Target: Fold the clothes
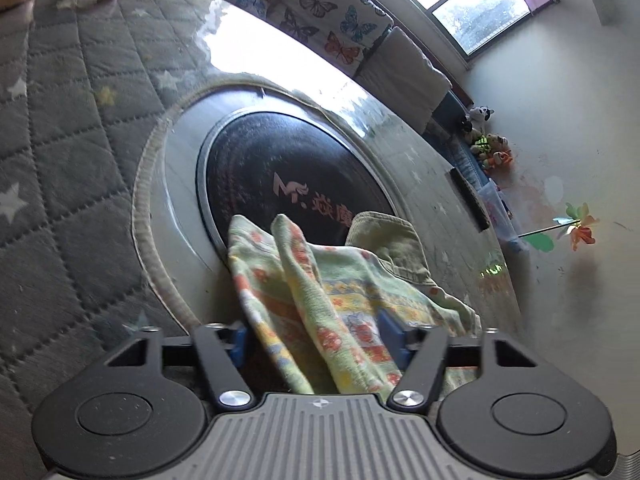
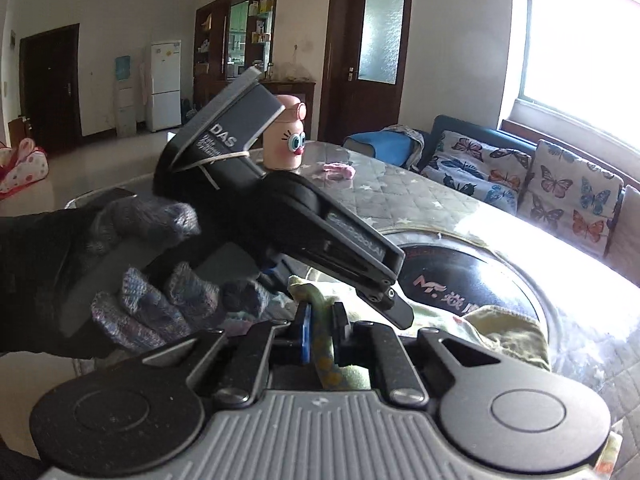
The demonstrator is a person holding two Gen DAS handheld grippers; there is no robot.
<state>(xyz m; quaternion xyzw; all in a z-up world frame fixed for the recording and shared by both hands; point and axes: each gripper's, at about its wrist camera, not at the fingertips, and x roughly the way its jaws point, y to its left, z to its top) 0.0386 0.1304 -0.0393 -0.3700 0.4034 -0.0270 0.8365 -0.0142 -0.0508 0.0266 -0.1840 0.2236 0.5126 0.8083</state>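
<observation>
Left wrist view: low, close over the tabletop [image 1: 80,128], rolled sideways, facing the sofa wall. Right wrist view: upright, close behind the left claw [image 2: 320,300], facing the room. Both share the black disc [image 1: 296,176] [image 2: 472,276].

Harsh window [image 2: 580,40] glare, fisheye-warped edges.

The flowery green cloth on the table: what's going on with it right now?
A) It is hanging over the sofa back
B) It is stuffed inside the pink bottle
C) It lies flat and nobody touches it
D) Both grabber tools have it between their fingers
D: the cloth runs between the fingers of the left gripper, and the right gripper is pinched shut on a strip of it.
</observation>
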